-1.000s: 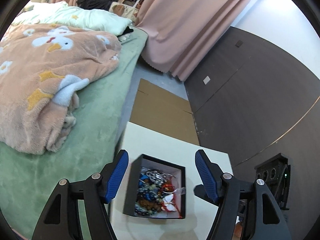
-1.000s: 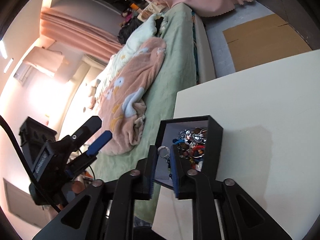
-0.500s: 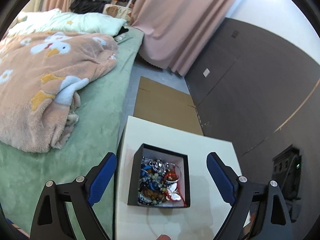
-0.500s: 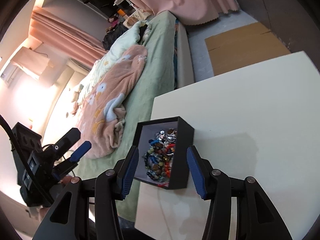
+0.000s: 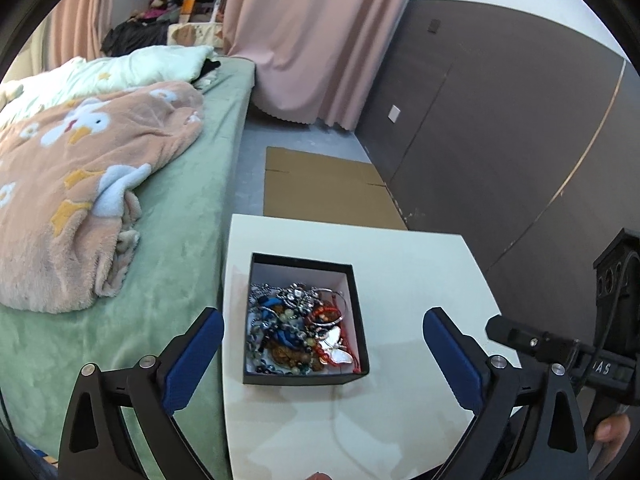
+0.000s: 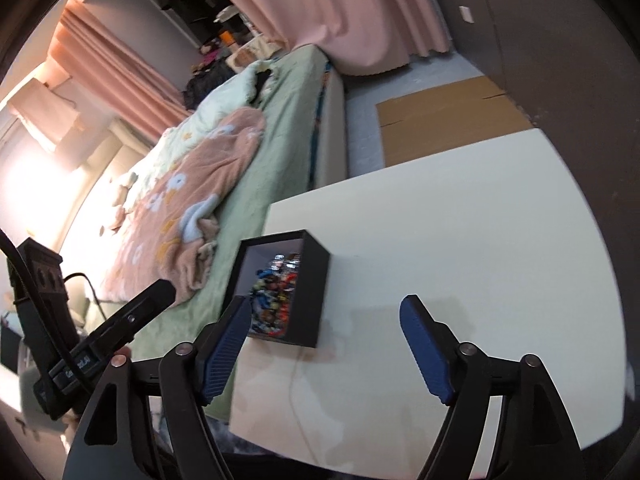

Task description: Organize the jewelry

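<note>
A black box (image 5: 306,378) with a white inside sits near the left edge of a white table (image 5: 408,264). It holds a tangle of jewelry (image 5: 298,332): beads, chains, red cord, a silver bangle and a butterfly piece. My left gripper (image 5: 323,354) is open and empty, pulled back in front of the box. My right gripper (image 6: 326,346) is open and empty, to the right of the box (image 6: 310,292), above the table (image 6: 460,232). The jewelry (image 6: 274,292) is blurred in the right wrist view.
A bed (image 5: 176,216) with a green cover and a peach blanket (image 5: 80,184) runs along the table's left side. Flat cardboard (image 5: 328,188) lies on the floor beyond the table. A dark wall (image 5: 500,128) stands to the right. Pink curtains (image 5: 312,36) hang behind.
My right gripper opened, letting a piece drop into the box, and drew back to the right. My left gripper opened wider and pulled back from the box.
</note>
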A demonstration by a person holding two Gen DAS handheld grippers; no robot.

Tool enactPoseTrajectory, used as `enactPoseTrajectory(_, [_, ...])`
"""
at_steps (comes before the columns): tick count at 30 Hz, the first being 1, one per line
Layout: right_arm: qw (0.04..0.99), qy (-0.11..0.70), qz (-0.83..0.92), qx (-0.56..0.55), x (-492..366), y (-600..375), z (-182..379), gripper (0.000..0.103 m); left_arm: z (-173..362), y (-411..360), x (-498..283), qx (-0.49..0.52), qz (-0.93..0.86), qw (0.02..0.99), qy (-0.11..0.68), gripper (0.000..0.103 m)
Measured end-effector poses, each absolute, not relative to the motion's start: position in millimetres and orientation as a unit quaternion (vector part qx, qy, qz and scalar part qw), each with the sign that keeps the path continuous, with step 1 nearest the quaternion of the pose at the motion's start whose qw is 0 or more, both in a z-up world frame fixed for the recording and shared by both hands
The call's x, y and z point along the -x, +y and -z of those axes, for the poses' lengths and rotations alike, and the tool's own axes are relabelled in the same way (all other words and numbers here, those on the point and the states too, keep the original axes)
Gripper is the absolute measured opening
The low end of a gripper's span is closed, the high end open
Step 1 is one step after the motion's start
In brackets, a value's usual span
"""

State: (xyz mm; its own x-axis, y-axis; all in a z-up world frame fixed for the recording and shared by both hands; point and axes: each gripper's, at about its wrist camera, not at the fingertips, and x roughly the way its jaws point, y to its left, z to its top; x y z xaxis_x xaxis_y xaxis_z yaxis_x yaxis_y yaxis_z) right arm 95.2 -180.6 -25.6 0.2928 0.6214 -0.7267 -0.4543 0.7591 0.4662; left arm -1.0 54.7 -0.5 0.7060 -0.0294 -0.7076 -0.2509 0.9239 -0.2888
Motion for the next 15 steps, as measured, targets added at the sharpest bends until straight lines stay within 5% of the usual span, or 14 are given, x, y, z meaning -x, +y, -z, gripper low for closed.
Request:
enactPoseTrajectory(11, [0.827,0.485,-0.279,-0.055,-90.9,-220.5,19.5,0.085,1.2,30.1,-0.7,0.145,-0.044,0.912,0.382,0.102])
enactPoseTrajectory(15, [0.836,0.473,-0.275,-0.047,-88.5,-228.7,11.6,0.095,-1.7,23.6,1.0,0.133,-0.041,0.917,0.374,0.102])
